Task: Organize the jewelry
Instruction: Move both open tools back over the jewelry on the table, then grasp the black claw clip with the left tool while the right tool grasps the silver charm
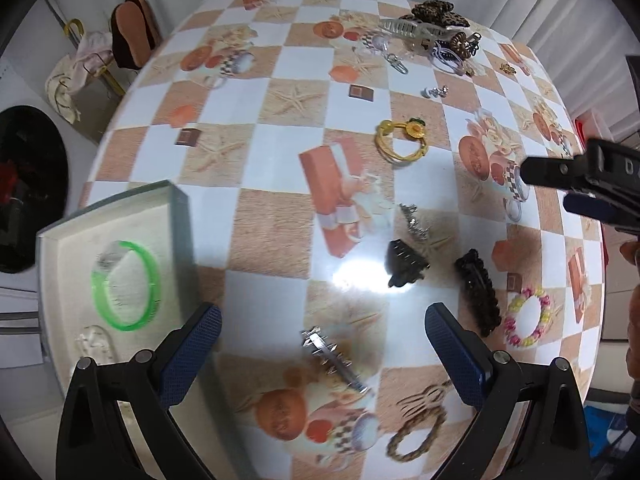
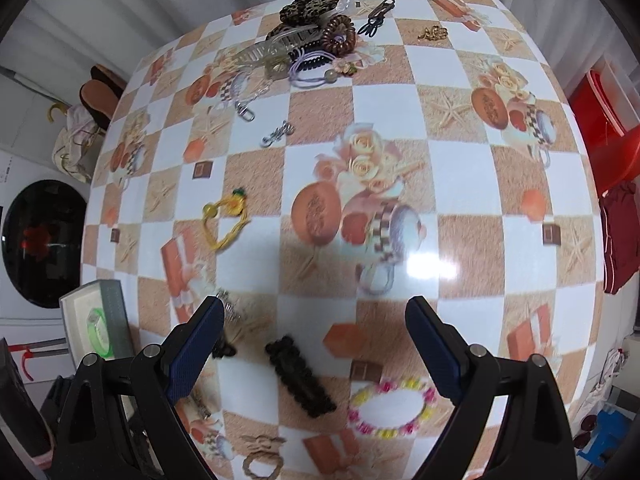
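Observation:
My left gripper (image 1: pixel 322 330) is open and empty above a silver spiked hair clip (image 1: pixel 334 358). To its left a white tray (image 1: pixel 120 216) holds a green bangle (image 1: pixel 126 284) and a clear piece (image 1: pixel 94 344). My right gripper (image 2: pixel 316 332) is open and empty above a black beaded clip (image 2: pixel 300 376), with a flower bracelet (image 2: pixel 390 406) at its right; it also shows at the right edge of the left wrist view (image 1: pixel 552 188). A yellow bracelet (image 1: pixel 402 140) lies mid-table. A black claw clip (image 1: pixel 404 266) lies near the beaded clip (image 1: pixel 478 292).
A pile of hair clips, scrunchies and hair ties (image 2: pixel 310 32) sits at the far side of the checkered table (image 2: pixel 460 160). A braided brown hair tie (image 1: pixel 416 436) lies near the front edge. Small earrings (image 1: pixel 434 91) and a gold chain (image 2: pixel 434 33) lie loose. A red bin (image 2: pixel 600 120) stands at right.

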Motion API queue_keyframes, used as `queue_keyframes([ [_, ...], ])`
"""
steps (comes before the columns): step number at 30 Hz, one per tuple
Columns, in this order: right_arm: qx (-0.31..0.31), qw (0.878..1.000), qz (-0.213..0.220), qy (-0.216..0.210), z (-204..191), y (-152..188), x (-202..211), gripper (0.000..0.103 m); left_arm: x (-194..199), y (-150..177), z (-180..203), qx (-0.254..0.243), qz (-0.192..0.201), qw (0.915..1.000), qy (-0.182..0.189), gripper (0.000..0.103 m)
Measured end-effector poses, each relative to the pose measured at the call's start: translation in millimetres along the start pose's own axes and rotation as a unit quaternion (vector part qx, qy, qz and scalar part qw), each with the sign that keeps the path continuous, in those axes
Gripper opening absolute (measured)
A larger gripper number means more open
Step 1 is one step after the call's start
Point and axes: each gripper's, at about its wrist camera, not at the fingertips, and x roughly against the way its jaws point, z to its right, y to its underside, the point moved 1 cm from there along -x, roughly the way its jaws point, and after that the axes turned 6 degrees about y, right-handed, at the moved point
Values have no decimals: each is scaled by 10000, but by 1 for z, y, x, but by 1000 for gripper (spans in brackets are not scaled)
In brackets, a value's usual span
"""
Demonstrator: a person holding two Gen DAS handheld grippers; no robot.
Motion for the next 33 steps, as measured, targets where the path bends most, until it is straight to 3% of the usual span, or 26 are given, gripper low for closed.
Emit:
queue_keyframes([
  [6, 201, 9997, 127, 28, -6, -28, -14, 91, -19, -6, 12, 25, -79, 9999, 104, 103],
  [11, 460, 9988, 165, 16, -20, -50, -31, 79, -31, -9, 16, 87, -107, 9998, 158, 103],
  [13, 531, 9984, 181, 0, -26, -57, -38, 79, -36, -10, 18, 103, -122, 9997, 167, 94],
  [17, 731, 9971, 215, 87, -38, -70, -56, 79, -46, -12, 22, 130, -156, 9997, 165, 93],
  [20, 765, 9966, 277, 153, -43, -79, -65, 79, -50, -13, 24, 121, -152, 9997, 173, 83],
  [22, 783, 9962, 329, 214, -45, -85, -71, 79, -55, -13, 25, 153, -178, 9996, 166, 83],
  [24, 831, 9954, 386, 284, -49, -89, -75, 78, -58, -12, 26, 176, -172, 9996, 164, 73],
  [29, 1169, 9899, 638, 492, -64, -99, -78, 66, -62, -13, 30, 192, -125, 9996, 149, 71],
  [33, 1263, 9855, 775, 827, -69, -103, -80, 48, -62, -15, 33, 218, -82, 9997, 107, 57],
])
